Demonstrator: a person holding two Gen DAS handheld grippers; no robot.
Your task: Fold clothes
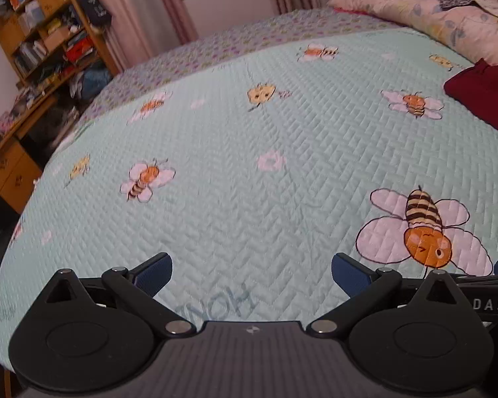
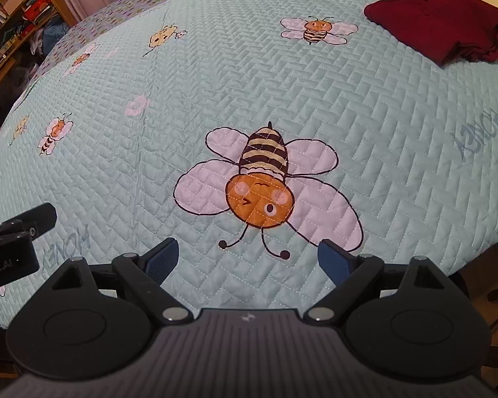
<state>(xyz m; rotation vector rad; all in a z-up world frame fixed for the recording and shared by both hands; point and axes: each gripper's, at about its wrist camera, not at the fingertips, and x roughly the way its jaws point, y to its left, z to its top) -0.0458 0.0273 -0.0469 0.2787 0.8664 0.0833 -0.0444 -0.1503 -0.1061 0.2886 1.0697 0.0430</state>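
Bed, covered by a pale mint quilted bedspread (image 2: 381, 106) in herringbone stitch, printed with cartoon bees, small flowers and faint blue lettering reading "HONEY" upside down near the front edge. Dark red folded garment (image 2: 438, 26) is lying at the far right of the bedspread, just beside the floral pillows (image 1: 425, 16), well apart from both tools. Left gripper (image 1: 251, 273), black with blue pads, is hovering over the near edge of the bed with its jaws standing wide apart and nothing between them; a neighbouring black part at its right is showing the letters "DAS". Right gripper (image 2: 248, 258), same make, is hovering just below a large bee print, jaws likewise spread and gripping nothing; partial lettering "boot.AI" is showing on the black body at the left edge. Wooden shelving (image 1: 46, 33) crowded with boxes is standing beyond the bed's left side.
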